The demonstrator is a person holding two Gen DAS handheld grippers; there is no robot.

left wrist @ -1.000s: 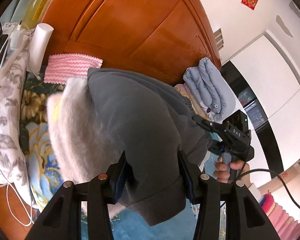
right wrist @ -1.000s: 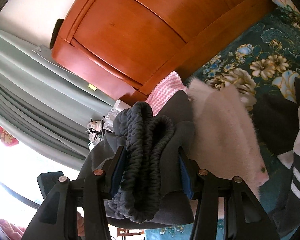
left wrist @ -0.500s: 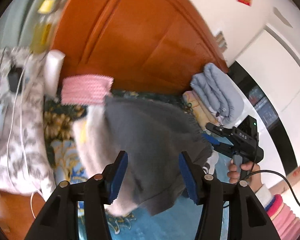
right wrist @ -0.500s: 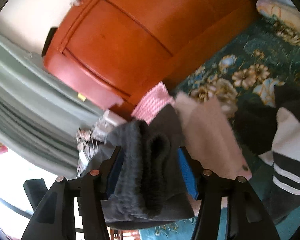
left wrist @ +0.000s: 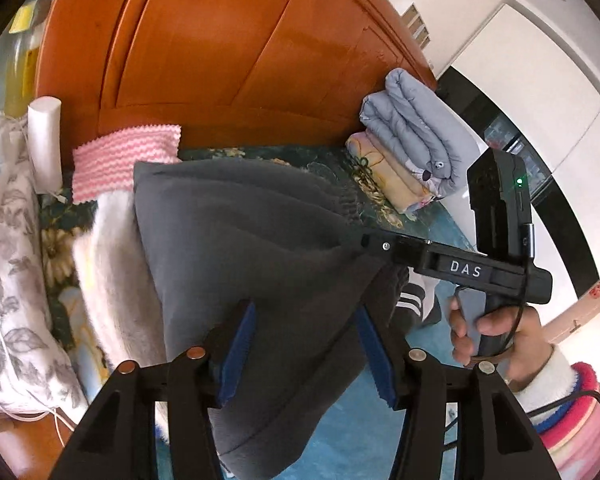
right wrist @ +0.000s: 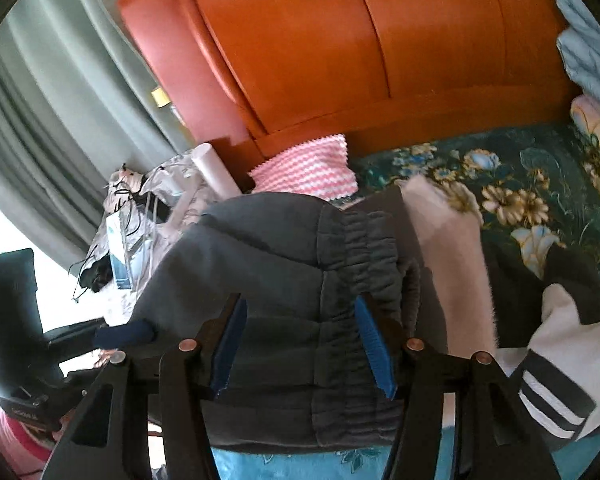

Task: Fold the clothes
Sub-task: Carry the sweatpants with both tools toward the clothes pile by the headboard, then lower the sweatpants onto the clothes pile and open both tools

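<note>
Two wrist-cam views over a bed w/ a dark green flowered bedspread [right wrist: 512, 168], against an orange wooden headboard [left wrist: 228, 52].

Left view: the left gripper [left wrist: 306, 344] had its blue-padded fingers [left wrist: 236, 352] spread apart, w/ gray pants [left wrist: 236, 240] lying between and in front of them. Cloth filled the gap, but whether the pads pressed it I couldn't tell. The pants were bunched in a mound on the bed, partly covering a fuzzy white garment [left wrist: 112, 264] on their left. Behind that sat a pink-and-white zigzag cloth [left wrist: 124, 160] at the foot of the headboard, and further left a white tube [left wrist: 44, 140] stood upright beside a gray flowered pillow [left wrist: 8, 280]. At right, the right gripper [left wrist: 362, 242] reached in sideways, its tip clamped on an edge of the pants; a hand [left wrist: 496, 336] in a white cuff gripped its handle. Folded blue and yellow quilts [left wrist: 412, 148] were stacked near the headboard at right.

Right view: the right gripper [right wrist: 300, 340] had its fingers [right wrist: 374, 344] around the elastic waistband of the pants [right wrist: 284, 280], grasping it. The fuzzy white garment [right wrist: 456, 248] lay just right of the pants; a black-and-white striped piece [right wrist: 556, 384] lay at lower right. The left gripper [right wrist: 124, 334] showed at far left, blurred.
</note>
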